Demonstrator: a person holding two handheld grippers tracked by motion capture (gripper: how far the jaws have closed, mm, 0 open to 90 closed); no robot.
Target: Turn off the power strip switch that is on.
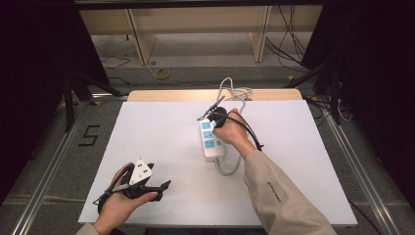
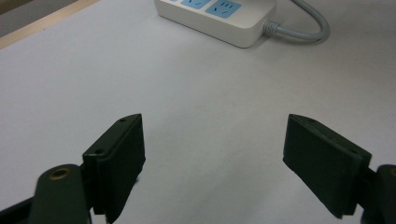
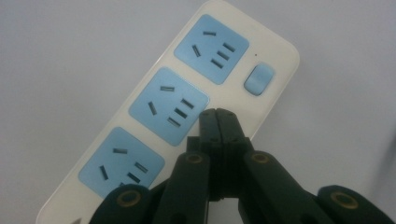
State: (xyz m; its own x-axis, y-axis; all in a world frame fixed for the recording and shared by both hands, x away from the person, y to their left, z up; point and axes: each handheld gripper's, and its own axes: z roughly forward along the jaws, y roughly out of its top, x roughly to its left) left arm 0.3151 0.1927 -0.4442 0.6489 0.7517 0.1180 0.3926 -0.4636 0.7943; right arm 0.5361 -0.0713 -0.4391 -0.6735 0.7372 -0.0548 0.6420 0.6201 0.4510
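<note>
A white power strip with three blue sockets lies near the middle of the white table. My right gripper points down over the strip's far end. In the right gripper view its jaws are shut with nothing between them, and their tips are at the strip beside the middle socket, short of the blue switch. My left gripper rests low at the table's near left. Its jaws stand wide open over bare table, well short of the strip.
The strip's grey cable curls off its near end toward the person's sleeve, and more cable lies at the table's far edge. Dark stands flank the table on both sides. The wooden far edge borders the white surface.
</note>
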